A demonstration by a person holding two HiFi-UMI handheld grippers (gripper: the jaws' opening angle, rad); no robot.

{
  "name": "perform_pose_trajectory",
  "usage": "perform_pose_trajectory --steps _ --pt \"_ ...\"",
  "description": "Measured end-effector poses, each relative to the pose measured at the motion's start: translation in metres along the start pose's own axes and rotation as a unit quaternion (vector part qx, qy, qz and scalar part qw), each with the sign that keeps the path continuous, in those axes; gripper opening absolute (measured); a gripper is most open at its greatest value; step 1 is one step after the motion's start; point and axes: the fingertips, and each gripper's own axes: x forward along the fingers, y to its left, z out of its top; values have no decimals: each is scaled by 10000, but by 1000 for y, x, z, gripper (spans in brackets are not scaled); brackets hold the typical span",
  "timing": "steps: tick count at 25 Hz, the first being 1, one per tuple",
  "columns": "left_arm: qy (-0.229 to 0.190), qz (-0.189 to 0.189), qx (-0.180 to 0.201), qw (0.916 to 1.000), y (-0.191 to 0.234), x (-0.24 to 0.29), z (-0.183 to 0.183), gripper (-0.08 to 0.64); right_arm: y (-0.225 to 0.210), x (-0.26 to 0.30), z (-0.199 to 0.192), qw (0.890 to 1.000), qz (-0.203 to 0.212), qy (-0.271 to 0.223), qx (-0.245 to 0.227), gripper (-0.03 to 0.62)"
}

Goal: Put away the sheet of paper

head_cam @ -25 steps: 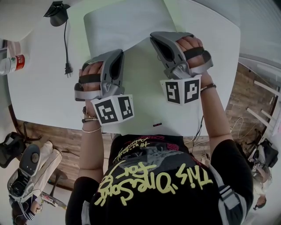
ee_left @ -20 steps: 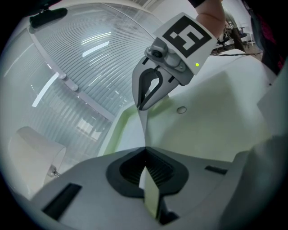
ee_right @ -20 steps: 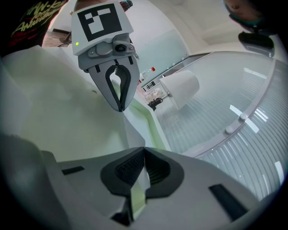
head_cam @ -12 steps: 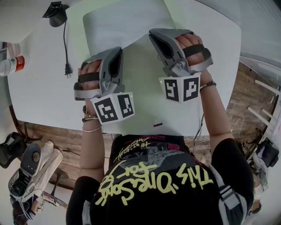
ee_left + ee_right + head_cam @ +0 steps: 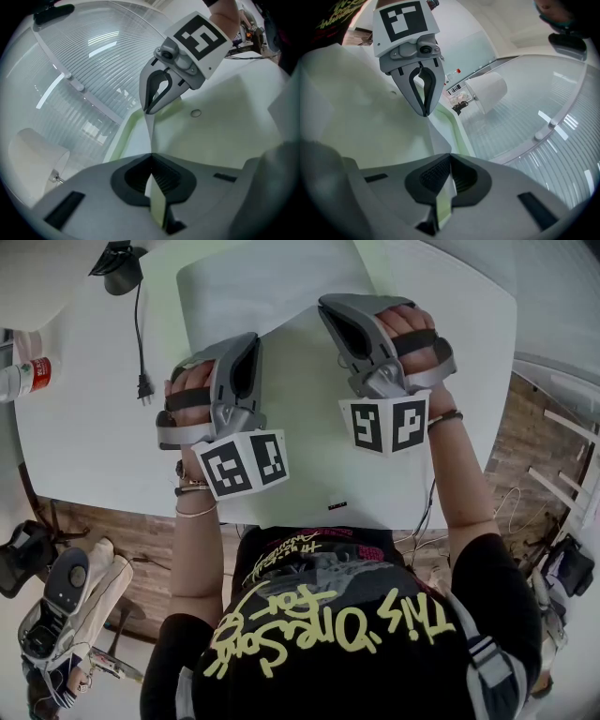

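A large pale sheet of paper (image 5: 309,427) is held over the white table (image 5: 84,437). It bends along a line between the two grippers, and its far part (image 5: 272,287) lies beyond them. My left gripper (image 5: 251,343) is shut on the sheet's edge (image 5: 157,201). My right gripper (image 5: 326,313) is shut on the same edge (image 5: 443,201) further right. In the left gripper view the right gripper (image 5: 151,108) pinches the paper ahead. The right gripper view shows the left gripper (image 5: 424,111) doing the same.
A black power cable with a plug (image 5: 142,334) lies on the table at the left, below a black device (image 5: 117,263). A bottle with a red label (image 5: 23,376) stands at the left edge. A white lampshade (image 5: 487,91) is beyond the sheet.
Both grippers have shifted slightly away from the person with the sheet still held. The grip has not changed.
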Motion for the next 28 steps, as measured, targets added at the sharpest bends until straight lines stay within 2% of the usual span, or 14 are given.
perform_pose_trajectory --steps 20,28 --pt "81 53 -99 9999 4 4 -3 8 1 2 -1 10000 -4 48 -26 8" --pt "110 54 -121 9999 5 6 -4 8 1 1 -2 9999 20 41 101 8"
